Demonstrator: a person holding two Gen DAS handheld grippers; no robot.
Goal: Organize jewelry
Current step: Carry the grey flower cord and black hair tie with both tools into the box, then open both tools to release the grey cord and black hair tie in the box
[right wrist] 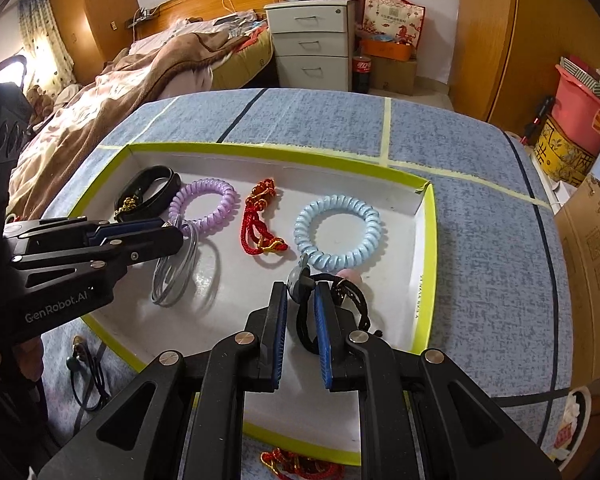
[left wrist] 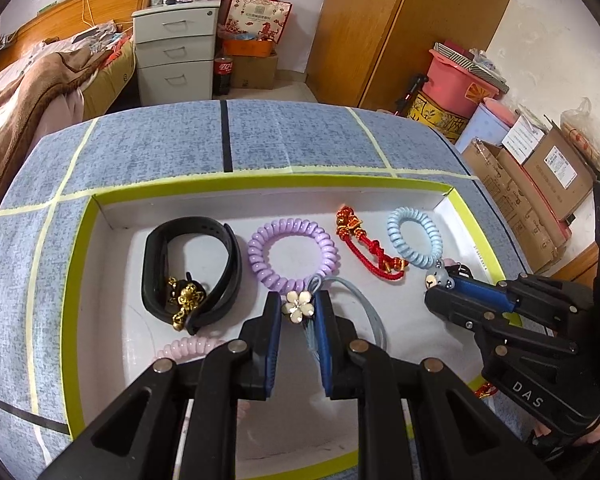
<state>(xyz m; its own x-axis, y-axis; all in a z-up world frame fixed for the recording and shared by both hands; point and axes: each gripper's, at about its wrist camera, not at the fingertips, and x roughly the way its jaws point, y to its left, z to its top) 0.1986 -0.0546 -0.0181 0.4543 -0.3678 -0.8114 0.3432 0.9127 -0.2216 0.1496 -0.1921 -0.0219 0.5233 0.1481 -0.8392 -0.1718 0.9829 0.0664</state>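
A white tray with a lime-green rim (left wrist: 260, 180) (right wrist: 431, 240) holds a black wristband (left wrist: 188, 264) with a gold chain, a purple coil tie (left wrist: 290, 252), a red cord bracelet (left wrist: 364, 246), a blue coil tie (right wrist: 336, 232) and a pink coil tie (left wrist: 188, 346). My left gripper (left wrist: 299, 301) is shut on a hair tie's cream flower charm (left wrist: 299, 307), low over the tray; its grey-blue loop (right wrist: 176, 276) lies on the tray floor. My right gripper (right wrist: 301, 293) is shut on a grey bear charm (right wrist: 298, 278) on a black cord tie (right wrist: 354, 300), beside the blue coil.
The tray lies on a table under blue cloth (right wrist: 480, 220) marked with tape lines. A black cord piece (right wrist: 88, 376) lies on the cloth left of the tray, a red cord piece (right wrist: 296, 465) at its near edge. Cardboard boxes (left wrist: 540, 184) stand at the right.
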